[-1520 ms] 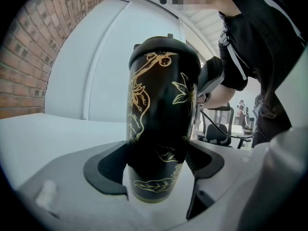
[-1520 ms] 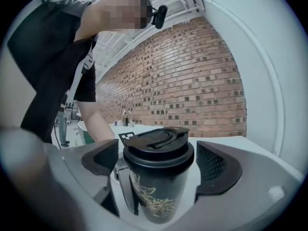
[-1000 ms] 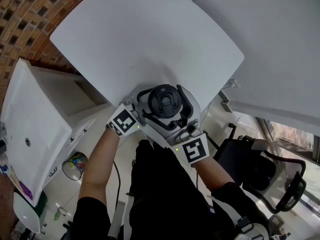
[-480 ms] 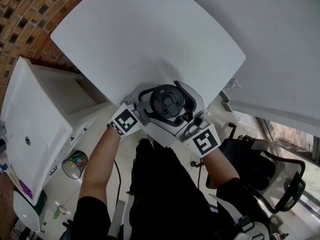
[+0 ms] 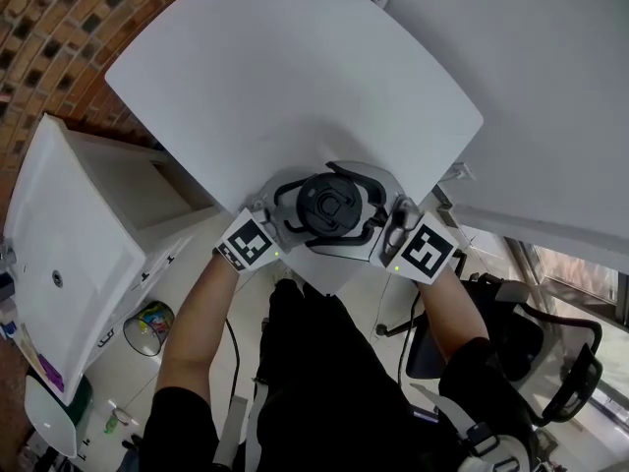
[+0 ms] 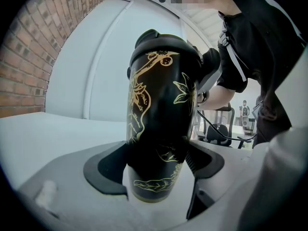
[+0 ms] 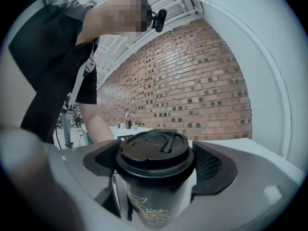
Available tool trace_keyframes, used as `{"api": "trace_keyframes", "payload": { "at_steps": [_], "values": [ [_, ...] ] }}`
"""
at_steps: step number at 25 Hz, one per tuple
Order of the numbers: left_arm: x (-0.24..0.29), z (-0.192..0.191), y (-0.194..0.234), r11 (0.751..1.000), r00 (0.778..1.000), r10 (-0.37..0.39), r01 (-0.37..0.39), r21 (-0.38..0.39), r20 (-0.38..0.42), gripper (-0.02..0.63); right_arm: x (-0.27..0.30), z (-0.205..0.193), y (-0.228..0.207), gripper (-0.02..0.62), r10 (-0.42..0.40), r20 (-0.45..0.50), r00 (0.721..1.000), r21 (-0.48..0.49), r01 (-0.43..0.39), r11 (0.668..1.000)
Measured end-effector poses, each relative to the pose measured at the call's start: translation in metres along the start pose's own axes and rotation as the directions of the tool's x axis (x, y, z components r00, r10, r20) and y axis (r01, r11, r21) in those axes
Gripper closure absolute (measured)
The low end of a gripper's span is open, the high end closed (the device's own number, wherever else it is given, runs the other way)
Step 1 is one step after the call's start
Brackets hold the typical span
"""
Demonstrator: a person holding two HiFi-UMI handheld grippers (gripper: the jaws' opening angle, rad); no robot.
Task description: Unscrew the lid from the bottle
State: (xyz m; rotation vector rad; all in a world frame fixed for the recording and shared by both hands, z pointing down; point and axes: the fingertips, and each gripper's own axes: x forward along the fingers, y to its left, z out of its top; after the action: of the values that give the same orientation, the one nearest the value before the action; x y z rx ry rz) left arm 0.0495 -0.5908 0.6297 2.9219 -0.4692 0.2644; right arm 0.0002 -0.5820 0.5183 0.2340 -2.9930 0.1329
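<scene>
A black bottle (image 6: 161, 105) with a gold line drawing is upright over the near corner of the white table (image 5: 295, 87). Its black lid (image 7: 155, 155) faces up in the head view (image 5: 327, 205). My left gripper (image 5: 305, 214) comes in from the lower left, and its dark pads (image 6: 103, 170) clamp the lower body of the bottle (image 6: 156, 165). My right gripper (image 5: 359, 209) comes in from the right at lid height, its pads (image 7: 216, 165) closed against the lid's rim (image 7: 156, 162). Whether the bottle rests on the table is hidden.
A white cabinet (image 5: 69, 264) stands to the left below a brick wall (image 5: 49, 28). A second white table (image 5: 550, 116) is at the upper right. A black chair (image 5: 531, 342) sits at the lower right, and a small bin (image 5: 147, 323) is on the floor.
My right gripper has swung around the bottle from the lower right to the right side, staying at the lid. The left gripper and the bottle have kept still.
</scene>
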Motion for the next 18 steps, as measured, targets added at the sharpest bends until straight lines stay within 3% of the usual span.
{"api": "trace_keyframes", "payload": {
  "at_steps": [3, 8, 12, 18],
  "values": [
    [0.0, 0.0, 0.0, 1.0, 1.0, 0.006, -0.006, 0.002, 0.001, 0.227, 0.001, 0.002, 0.0, 0.135, 0.033, -0.011, 0.999, -0.006, -0.033, 0.999],
    [0.0, 0.0, 0.001, 1.0, 1.0, 0.017, -0.017, 0.001, 0.004, 0.225, -0.002, 0.026, 0.001, 0.133, 0.007, 0.101, 0.995, 0.053, -0.012, 0.999],
    [-0.002, -0.001, 0.002, 1.0, 1.0, 0.023, -0.023, -0.007, 0.002, 0.222, -0.004, 0.037, 0.002, 0.133, -0.02, 0.12, 0.993, 0.045, 0.014, 0.999],
    [-0.009, -0.001, 0.007, 0.991, 0.991, 0.133, -0.133, -0.015, 0.008, 0.198, -0.024, 0.046, -0.002, 0.133, -0.098, 0.145, 0.985, 0.08, 0.087, 0.993]
  ]
}}
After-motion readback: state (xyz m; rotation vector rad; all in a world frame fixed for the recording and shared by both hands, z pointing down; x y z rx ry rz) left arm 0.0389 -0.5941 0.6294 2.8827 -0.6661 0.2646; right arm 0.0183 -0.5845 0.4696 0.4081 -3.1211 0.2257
